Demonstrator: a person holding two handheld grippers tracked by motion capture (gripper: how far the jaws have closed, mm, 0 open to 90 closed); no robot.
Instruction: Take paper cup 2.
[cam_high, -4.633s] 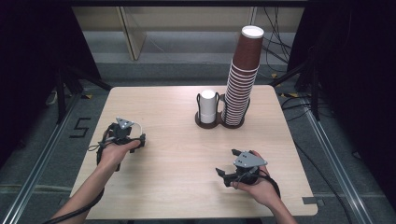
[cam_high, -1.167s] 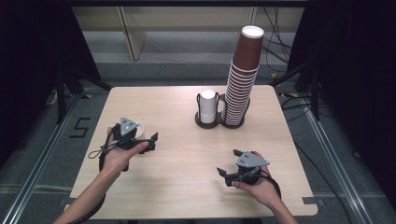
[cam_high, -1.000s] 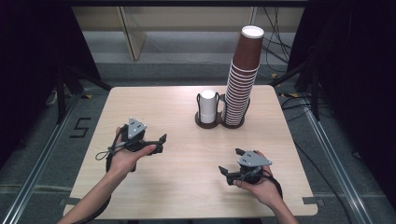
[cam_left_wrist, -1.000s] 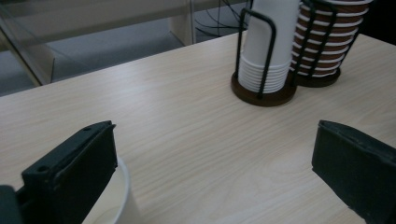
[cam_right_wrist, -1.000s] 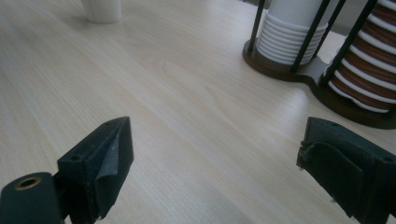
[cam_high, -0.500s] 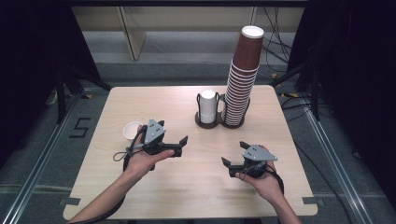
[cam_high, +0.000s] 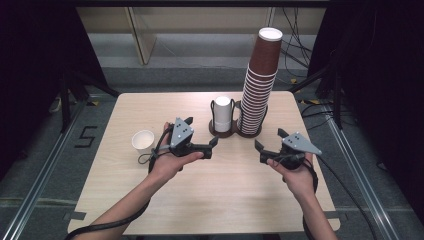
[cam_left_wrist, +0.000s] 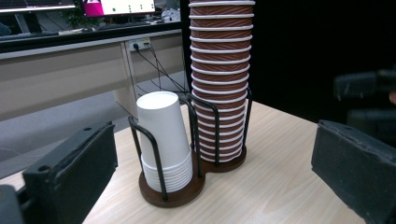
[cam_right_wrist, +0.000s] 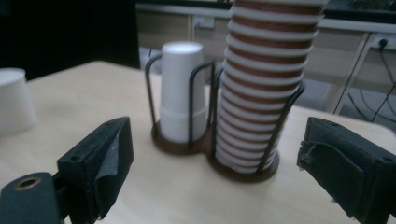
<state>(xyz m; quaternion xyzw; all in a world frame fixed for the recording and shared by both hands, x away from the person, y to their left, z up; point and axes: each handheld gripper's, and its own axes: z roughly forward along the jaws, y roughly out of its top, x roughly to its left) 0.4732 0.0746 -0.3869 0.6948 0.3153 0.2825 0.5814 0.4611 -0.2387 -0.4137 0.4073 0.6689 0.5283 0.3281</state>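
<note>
A wire holder on a brown base (cam_high: 235, 131) stands at the table's back middle. It holds a short stack of white cups (cam_high: 222, 114) (cam_left_wrist: 164, 140) (cam_right_wrist: 182, 93) and a tall stack of brown cups (cam_high: 260, 82) (cam_left_wrist: 219, 79) (cam_right_wrist: 264, 93). A single white cup (cam_high: 143, 141) (cam_right_wrist: 14, 100) stands upright on the table to the left. My left gripper (cam_high: 212, 146) (cam_left_wrist: 212, 172) is open and empty, pointing at the holder from the front left. On the right, the right gripper (cam_high: 261, 151) (cam_right_wrist: 222, 168) is also open and empty, aimed at the holder.
The wooden table (cam_high: 235, 200) has bare room in front of the holder. In the left gripper view the right gripper (cam_left_wrist: 369, 88) shows blurred at the right edge. Cables (cam_high: 150, 159) trail from both grippers. Dark floor and rails surround the table.
My left hand has moved right toward the holder, away from the single white cup standing at the left. My right hand has risen and moved a little closer to the holder.
</note>
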